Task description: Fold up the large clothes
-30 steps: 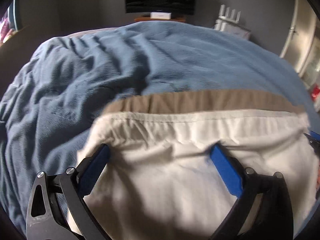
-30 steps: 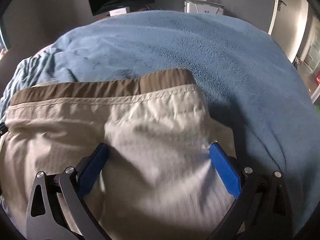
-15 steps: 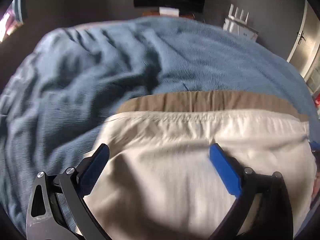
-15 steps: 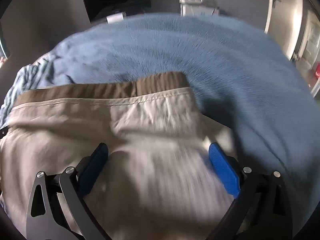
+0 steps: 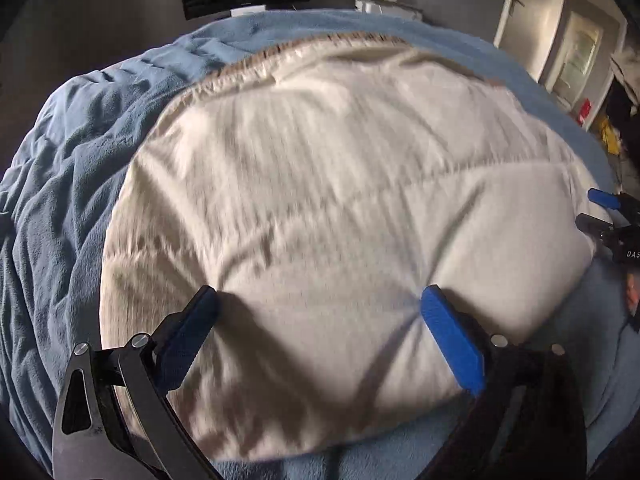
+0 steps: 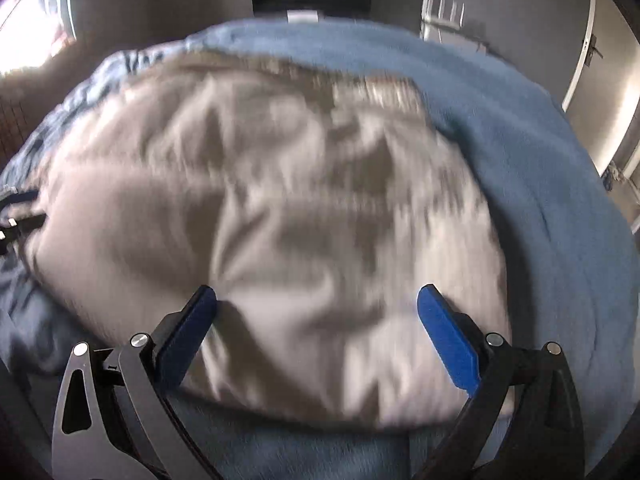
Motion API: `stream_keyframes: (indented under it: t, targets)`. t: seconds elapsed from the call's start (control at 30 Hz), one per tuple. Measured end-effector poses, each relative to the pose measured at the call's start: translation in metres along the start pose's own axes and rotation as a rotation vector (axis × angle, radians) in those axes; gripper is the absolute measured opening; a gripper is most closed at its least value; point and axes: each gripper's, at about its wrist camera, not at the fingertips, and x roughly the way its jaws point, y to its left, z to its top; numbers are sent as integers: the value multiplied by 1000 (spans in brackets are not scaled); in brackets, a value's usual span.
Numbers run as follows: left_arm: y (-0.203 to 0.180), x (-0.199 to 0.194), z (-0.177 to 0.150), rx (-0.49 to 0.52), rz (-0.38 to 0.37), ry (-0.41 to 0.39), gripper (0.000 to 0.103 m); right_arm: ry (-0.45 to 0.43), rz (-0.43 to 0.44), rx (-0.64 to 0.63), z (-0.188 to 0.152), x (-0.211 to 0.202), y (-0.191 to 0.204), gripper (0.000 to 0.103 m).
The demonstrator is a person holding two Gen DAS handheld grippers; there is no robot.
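- The large cream-white cotton garment [image 5: 344,208] is lying spread flat on the blue fleece blanket [image 5: 76,184] covering the bed, with a tan-brown band [image 5: 248,65] showing along its far edge
- The left gripper [image 5: 318,306] is hovering over the near edge of the garment with its blue-padded fingers [image 5: 452,338] standing wide apart; nothing is sitting between them
- The right gripper [image 6: 316,304] is hovering over the garment's right half, jaws likewise spread wide and gripping nothing; this view is motion-blurred, so fine creases are not readable
- In the left wrist view, the tip of the other gripper is showing at the garment's right border
- Judged step: one fold is looking complete, as a doubled layer is lying on the blanket, and both tools are sitting free between grasps
- Judged next move: each gripper is needing to descend to a fresh edge or corner of the doubled cloth, close on both layers together, then lift and carry that edge across for the following fold
- Caution: pinching only the top layer is likely to undo the fold
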Motion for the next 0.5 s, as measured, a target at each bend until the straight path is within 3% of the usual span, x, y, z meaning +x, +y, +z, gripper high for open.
stream_keyframes:
  t: [0.23, 0.4, 0.5]
  targets:
    - [-11, 14, -30, 26, 43, 56, 97, 80, -66, 11, -42, 11, 7, 96]
    - [-13, -11, -38, 35, 122, 4, 96, -59, -81, 15, -40, -17, 12, 95]
    - [0, -27, -42, -30, 143, -44, 93, -119, -74, 60, -33, -26, 0, 95]
